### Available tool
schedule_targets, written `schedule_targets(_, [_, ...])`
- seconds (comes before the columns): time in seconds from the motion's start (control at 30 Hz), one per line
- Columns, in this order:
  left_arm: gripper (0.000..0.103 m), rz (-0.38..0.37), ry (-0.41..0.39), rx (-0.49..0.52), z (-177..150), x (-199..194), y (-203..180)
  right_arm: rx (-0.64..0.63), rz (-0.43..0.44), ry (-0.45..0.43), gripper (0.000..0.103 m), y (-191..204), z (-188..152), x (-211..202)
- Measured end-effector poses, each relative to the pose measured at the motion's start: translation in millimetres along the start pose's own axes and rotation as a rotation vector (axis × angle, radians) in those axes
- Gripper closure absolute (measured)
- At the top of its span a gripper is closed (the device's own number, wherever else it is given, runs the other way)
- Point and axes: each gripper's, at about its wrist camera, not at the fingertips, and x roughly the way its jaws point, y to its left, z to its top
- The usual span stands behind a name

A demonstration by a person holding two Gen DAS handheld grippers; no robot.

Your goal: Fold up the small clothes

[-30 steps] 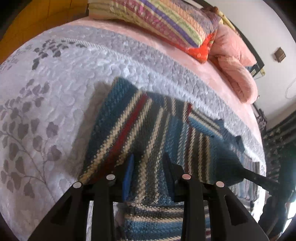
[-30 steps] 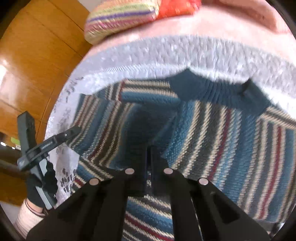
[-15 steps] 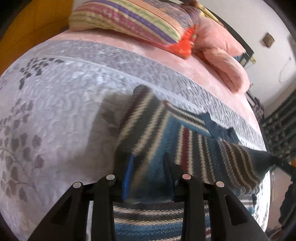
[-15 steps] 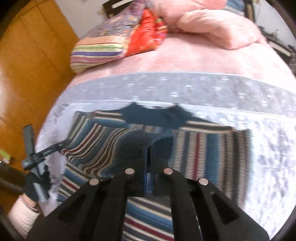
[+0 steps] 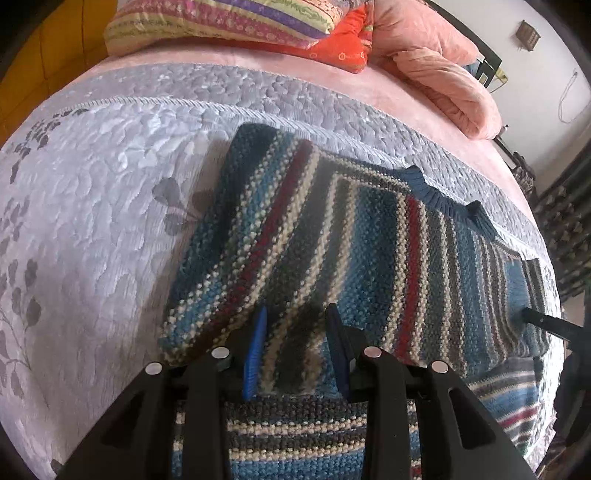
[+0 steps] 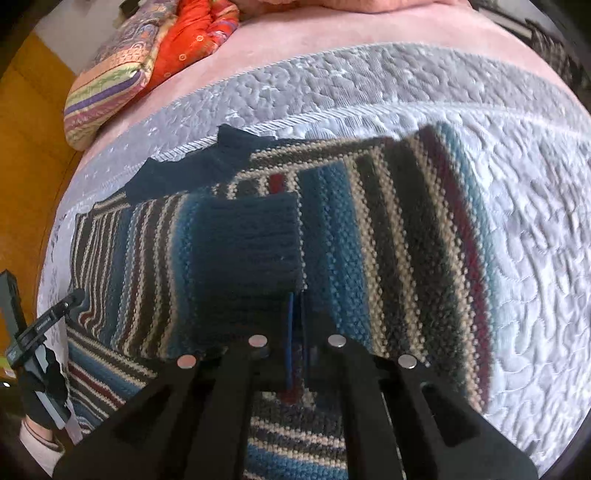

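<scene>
Lying folded on the quilted grey bedspread [image 5: 110, 192], the striped knitted sweater [image 5: 332, 236] sits between the parted fingers of the left gripper [image 5: 295, 347]; the right gripper [image 6: 297, 339] pinches its dark cuff.

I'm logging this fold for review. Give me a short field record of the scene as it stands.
surface: grey quilted bedspread on a bed
garment: striped knit sweater, both sides folded inward
collar: dark blue, toward the pillows
left gripper: jaws apart, sweater fabric between them
right gripper: jaws nearly together, over the sweater
beyond: striped pillow, pink blanket

Left gripper [image 5: 295, 347] parted, right gripper [image 6: 297, 332] closed.
</scene>
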Motion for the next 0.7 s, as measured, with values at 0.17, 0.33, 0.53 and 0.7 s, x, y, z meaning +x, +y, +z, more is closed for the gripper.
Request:
schedule_targets(0.17, [0.068, -0.095, -0.020, -0.041, 9, -29, 13, 0.032, -0.005, -0.026, 0.096, -2, 6, -25])
schedule_targets(0.33, [0.061, -0.116, -0.168, -0.122, 25, -88, 53, -0.019, 0.034, -0.094, 0.088, 17, 11, -60])
schedule_targets(0.53, [0.061, -0.111, -0.147, -0.072, 31, -86, 37, -0.070, 0.088, -0.054, 0.088, 47, 8, -48])
schedule_targets(0.7, [0.061, -0.109, -0.070, 0.025, 17, -48, -3, -0.076, 0.059, 0.008, 0.088, 51, 2, -22])
